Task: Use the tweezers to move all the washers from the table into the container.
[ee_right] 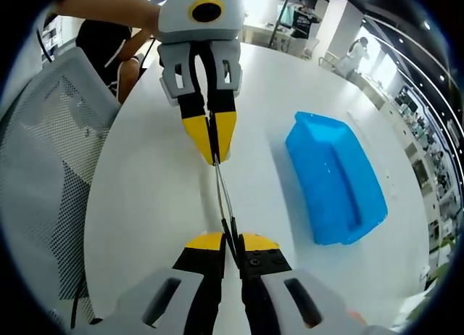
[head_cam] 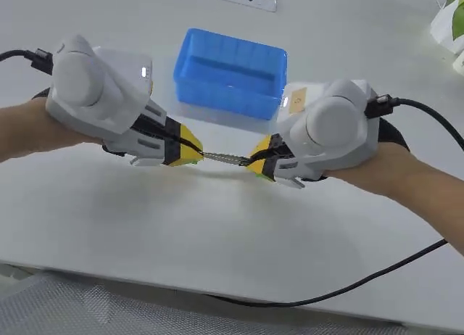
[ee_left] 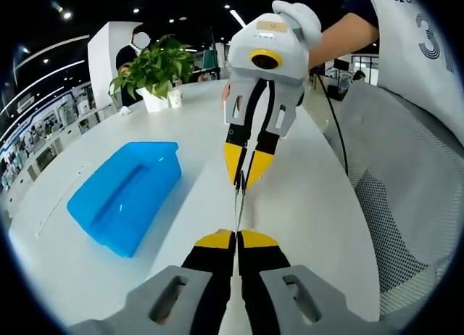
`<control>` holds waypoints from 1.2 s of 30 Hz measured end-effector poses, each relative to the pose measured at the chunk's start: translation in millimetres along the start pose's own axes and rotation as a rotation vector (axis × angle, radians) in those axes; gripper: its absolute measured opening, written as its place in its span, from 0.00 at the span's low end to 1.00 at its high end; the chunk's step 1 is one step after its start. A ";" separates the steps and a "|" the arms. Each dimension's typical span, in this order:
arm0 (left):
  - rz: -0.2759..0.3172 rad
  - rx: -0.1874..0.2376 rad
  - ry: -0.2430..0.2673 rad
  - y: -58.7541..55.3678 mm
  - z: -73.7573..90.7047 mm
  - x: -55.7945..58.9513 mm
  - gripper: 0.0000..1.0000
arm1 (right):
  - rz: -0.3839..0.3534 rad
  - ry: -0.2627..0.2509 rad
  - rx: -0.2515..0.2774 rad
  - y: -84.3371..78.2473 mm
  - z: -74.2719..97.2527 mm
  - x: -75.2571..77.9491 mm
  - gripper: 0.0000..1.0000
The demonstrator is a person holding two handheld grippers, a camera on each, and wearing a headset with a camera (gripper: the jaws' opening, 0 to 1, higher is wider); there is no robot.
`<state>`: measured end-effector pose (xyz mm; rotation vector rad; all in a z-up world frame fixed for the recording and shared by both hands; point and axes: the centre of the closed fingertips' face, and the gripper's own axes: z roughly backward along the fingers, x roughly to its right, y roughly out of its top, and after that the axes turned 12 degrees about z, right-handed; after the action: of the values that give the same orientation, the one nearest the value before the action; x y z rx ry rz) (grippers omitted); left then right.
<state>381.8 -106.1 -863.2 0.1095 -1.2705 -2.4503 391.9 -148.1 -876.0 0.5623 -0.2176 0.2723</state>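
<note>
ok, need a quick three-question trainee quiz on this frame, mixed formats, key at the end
1. True or false: the tweezers span between the left gripper and the right gripper.
2. The blue container is: A) on the table beyond both grippers, B) held by a gripper, C) on a chair.
3. Fill in: both grippers' jaws are ___ on the tweezers.
Key: 1 true; 2 A; 3 shut.
</note>
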 end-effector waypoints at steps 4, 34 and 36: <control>-0.020 -0.054 0.011 -10.0 -5.2 -3.5 0.05 | -0.003 0.008 -0.012 0.1 -4.0 -2.7 0.08; 0.020 -0.146 0.051 -24.2 1.5 -13.8 0.21 | -0.108 -0.011 -0.010 -12.2 -9.2 -5.7 0.13; 0.025 -0.141 0.067 -23.1 5.3 -14.8 0.21 | -0.109 -0.010 -0.012 -13.8 -6.7 -5.8 0.18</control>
<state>387.4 -84.6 -880.2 0.1362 -1.0609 -2.4845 391.6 -156.8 -889.9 0.5621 -0.1970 0.1622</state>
